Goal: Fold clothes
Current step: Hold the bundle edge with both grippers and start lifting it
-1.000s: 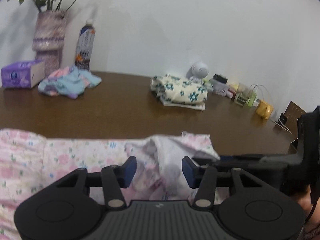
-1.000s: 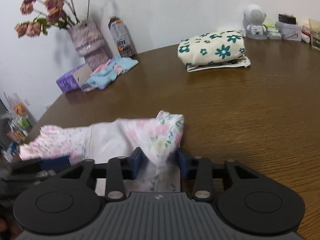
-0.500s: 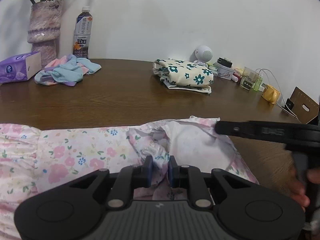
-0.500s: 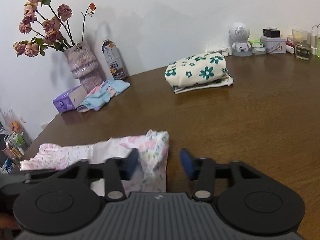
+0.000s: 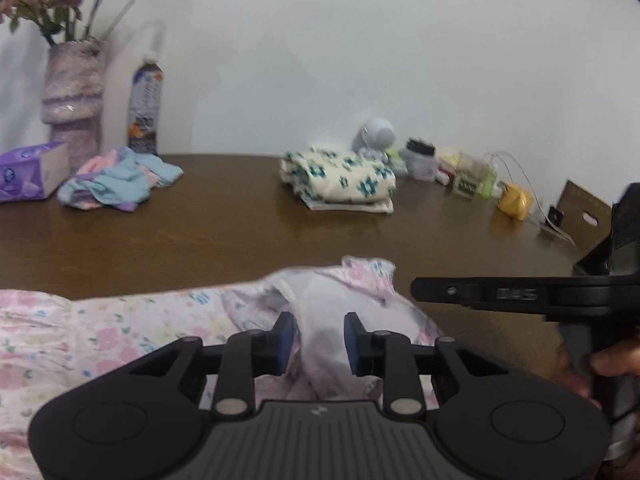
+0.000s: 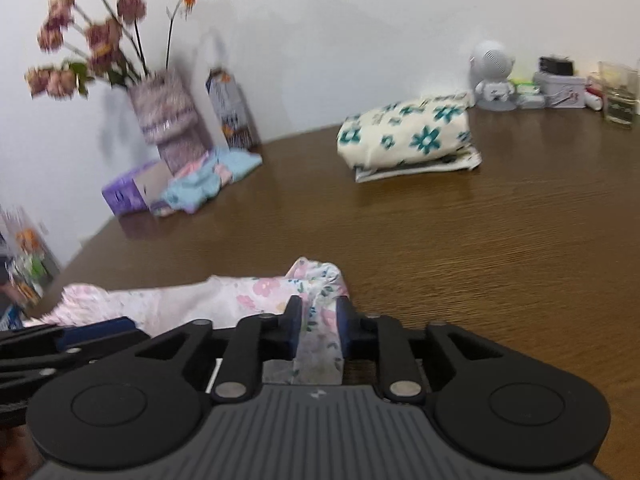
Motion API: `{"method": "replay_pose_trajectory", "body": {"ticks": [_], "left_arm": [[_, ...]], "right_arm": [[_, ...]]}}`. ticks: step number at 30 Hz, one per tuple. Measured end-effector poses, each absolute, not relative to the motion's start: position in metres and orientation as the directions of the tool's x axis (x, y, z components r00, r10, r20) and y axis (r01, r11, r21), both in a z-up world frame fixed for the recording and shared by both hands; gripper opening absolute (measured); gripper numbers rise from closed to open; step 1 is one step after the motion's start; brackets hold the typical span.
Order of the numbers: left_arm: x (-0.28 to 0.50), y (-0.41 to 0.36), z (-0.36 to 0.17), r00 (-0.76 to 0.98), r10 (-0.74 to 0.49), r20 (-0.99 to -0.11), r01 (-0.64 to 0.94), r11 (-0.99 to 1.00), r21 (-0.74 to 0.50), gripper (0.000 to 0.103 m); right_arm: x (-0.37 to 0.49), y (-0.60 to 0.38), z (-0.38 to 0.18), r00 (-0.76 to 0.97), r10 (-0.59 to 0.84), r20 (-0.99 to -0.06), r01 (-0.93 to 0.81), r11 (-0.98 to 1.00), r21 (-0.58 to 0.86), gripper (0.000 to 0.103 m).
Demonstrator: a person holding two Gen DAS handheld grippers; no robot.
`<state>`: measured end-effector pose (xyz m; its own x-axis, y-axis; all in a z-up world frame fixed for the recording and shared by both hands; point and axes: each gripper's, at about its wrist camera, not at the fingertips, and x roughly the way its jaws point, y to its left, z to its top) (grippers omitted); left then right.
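A pink floral garment (image 5: 120,332) lies spread along the near edge of the brown table (image 5: 208,240), its white inside turned up at the right end. My left gripper (image 5: 319,340) straddles a raised white fold; its jaws are opening, with the cloth loose between the blue pads. In the right wrist view, my right gripper (image 6: 319,326) is closing on the garment's (image 6: 192,300) right corner. That cloth fills the gap and the pads press on it. The right tool's black frame (image 5: 520,294) crosses the left view, with a hand behind it.
A folded cream garment with teal flowers (image 6: 404,136) sits mid-table. Crumpled blue and pink clothes (image 5: 116,184), a purple tissue box (image 5: 28,176), a vase of flowers (image 5: 72,100) and a bottle (image 5: 144,112) stand back left. Small items (image 6: 560,88) line the back right.
The left jaws pinched the fold half a second ago and now stand wider around it. The right jaws have narrowed onto the garment's corner.
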<state>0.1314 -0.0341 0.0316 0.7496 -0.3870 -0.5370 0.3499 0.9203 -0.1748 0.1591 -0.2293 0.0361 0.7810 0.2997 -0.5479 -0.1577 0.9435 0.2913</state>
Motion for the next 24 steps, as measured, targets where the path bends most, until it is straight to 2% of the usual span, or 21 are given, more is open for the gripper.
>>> {"method": "replay_pose_trajectory", "body": {"ticks": [5, 10, 15, 19, 20, 22, 23, 24], "left_arm": [[0.136, -0.039, 0.018, 0.722, -0.357, -0.592, 0.332, 0.93, -0.156, 0.023], [0.13, -0.034, 0.018, 0.727, -0.357, -0.586, 0.321, 0.932, -0.169, 0.023], [0.119, -0.028, 0.027, 0.753, -0.368, -0.545, 0.328, 0.928, -0.174, 0.023], [0.121, -0.031, 0.027, 0.742, -0.372, -0.558, 0.341, 0.926, -0.164, 0.023], [0.122, -0.032, 0.024, 0.734, -0.373, -0.568, 0.344, 0.925, -0.163, 0.023], [0.123, -0.035, 0.02, 0.718, -0.376, -0.586, 0.354, 0.922, -0.157, 0.021], [0.123, -0.036, 0.019, 0.717, -0.374, -0.589, 0.358, 0.922, -0.15, 0.021], [0.122, -0.037, 0.018, 0.715, -0.373, -0.591, 0.362, 0.921, -0.143, 0.021]], "right_arm": [[0.134, -0.23, 0.04, 0.764, 0.341, -0.548, -0.225, 0.937, 0.268, 0.021], [0.127, -0.212, 0.025, 0.728, 0.326, -0.604, -0.266, 0.945, 0.19, 0.02], [0.117, -0.21, 0.028, 0.744, 0.317, -0.588, -0.273, 0.948, 0.166, 0.02], [0.106, -0.218, 0.032, 0.754, 0.317, -0.576, -0.265, 0.948, 0.174, 0.02], [0.104, -0.22, 0.032, 0.751, 0.317, -0.58, -0.26, 0.948, 0.182, 0.021], [0.103, -0.226, 0.031, 0.75, 0.318, -0.58, -0.236, 0.948, 0.215, 0.03], [0.103, -0.23, 0.03, 0.749, 0.32, -0.58, -0.221, 0.946, 0.236, 0.039], [0.105, -0.233, 0.029, 0.747, 0.323, -0.581, -0.206, 0.943, 0.26, 0.042]]}}
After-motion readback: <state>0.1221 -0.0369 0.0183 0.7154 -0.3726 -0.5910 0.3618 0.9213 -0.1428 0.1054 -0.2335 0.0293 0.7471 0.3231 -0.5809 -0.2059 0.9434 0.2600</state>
